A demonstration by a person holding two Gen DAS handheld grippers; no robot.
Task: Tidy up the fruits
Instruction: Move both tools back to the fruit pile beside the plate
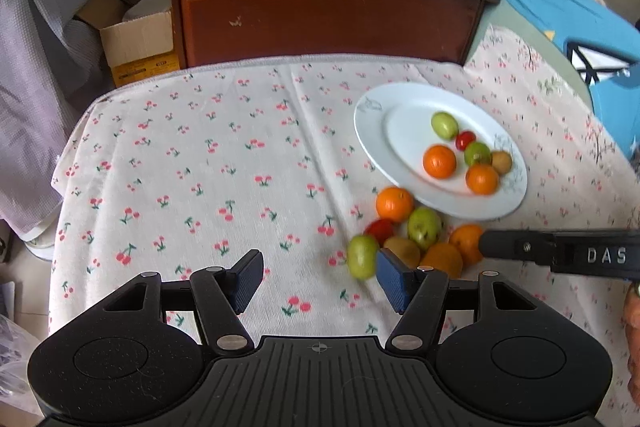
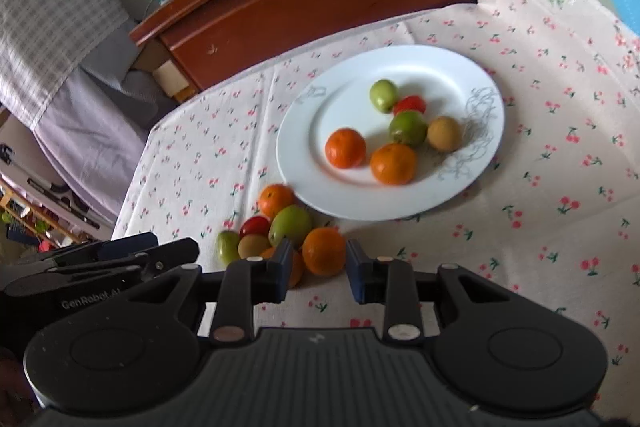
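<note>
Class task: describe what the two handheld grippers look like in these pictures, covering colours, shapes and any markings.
Both the left gripper and the right gripper are black plastic, with a ribbed centre plate, two round housings, linkage arms with silver pivot pins, and dark blue textured pads. Seen from the side, the right one bears white "DAS" lettering; the left one reads "GenRobot.AI".

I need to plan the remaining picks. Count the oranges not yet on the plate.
3, though one may be hidden. One lies by the plate rim, one sits between the right gripper fingers, and one is half hidden behind its left finger.
</note>
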